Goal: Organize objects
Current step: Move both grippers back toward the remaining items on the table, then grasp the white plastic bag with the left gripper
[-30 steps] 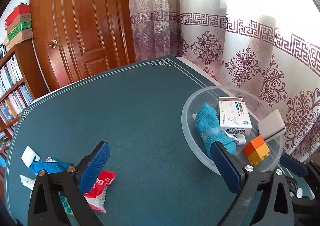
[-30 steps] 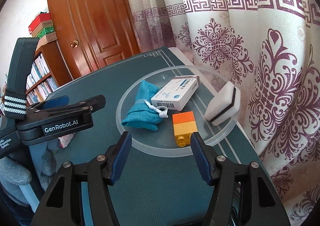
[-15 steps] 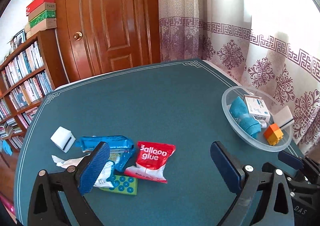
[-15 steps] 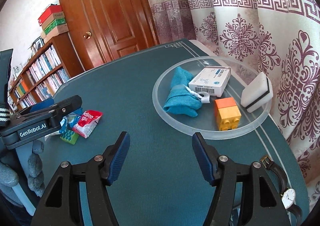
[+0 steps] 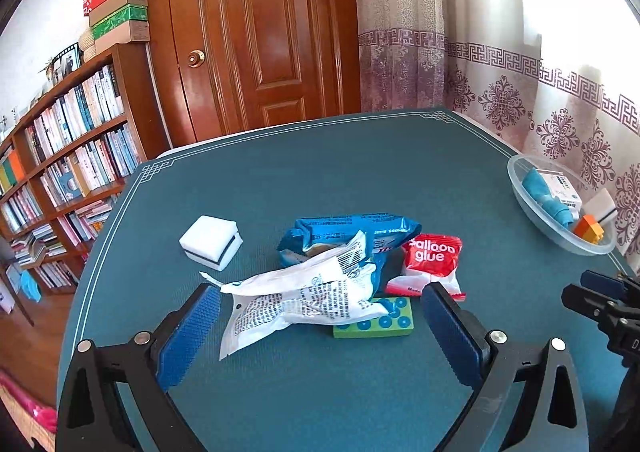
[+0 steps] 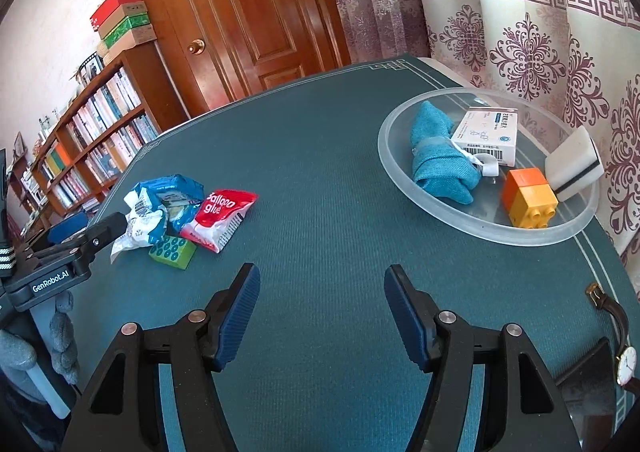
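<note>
The left tool is wide apart and empty, framing the white packet in the pile on the table. The right tool (also apart, empty) waits near the bowl, which holds 5 things. Next move, I judge: lower and close on the packet.

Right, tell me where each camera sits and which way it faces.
Left wrist: rides on the left gripper, looking forward over the table at the packet pile, door behind; its own open fingers show, plus the right gripper at the right edge.
Right wrist: rides on the right gripper, facing the bowl and curtain; its own open fingers show, plus the left gripper and a gloved hand at left.
Shared: table, pile, bowl, door, bookshelf.
</note>
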`<state>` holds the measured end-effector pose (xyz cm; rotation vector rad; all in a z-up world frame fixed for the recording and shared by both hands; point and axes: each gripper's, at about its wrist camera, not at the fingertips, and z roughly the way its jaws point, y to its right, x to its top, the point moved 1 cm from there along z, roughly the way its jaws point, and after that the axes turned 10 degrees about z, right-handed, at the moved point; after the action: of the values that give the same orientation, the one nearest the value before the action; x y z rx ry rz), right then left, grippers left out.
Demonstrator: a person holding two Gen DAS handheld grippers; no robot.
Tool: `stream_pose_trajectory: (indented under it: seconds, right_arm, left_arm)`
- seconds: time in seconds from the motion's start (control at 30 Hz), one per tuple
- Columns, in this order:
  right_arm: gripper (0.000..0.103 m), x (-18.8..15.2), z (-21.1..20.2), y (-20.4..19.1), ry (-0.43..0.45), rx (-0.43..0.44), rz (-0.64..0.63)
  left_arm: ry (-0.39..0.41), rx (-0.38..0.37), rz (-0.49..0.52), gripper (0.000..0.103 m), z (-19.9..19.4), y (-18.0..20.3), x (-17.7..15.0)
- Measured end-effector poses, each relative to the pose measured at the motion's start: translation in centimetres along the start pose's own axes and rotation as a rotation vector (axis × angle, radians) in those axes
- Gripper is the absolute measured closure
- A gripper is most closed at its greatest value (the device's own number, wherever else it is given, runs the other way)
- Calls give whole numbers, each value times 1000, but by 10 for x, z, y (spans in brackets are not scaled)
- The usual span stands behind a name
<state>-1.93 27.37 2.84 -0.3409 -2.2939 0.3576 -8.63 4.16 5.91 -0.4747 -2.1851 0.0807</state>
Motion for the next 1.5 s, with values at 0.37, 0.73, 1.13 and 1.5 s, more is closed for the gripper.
stream_pose_trajectory:
  seconds: [0.37, 0.73, 1.13, 1.5]
  right_arm:
    - [37, -6, 10, -20, -31, -6, -46]
    - [37, -8, 19, -31, -53, -10, -70]
    - [37, -7, 24, -27, -64, -7, -51]
    - [37, -8, 28, -29, -69, -3, -60]
  left_arm:
    - [-9, -14, 171, 1, 20, -23, -17]
    - [-39, -10, 315, 1, 54, -12, -15]
    - [-64, -103, 248, 13, 72, -18, -2]
    - [-54, -135, 138, 52, 61, -33, -3]
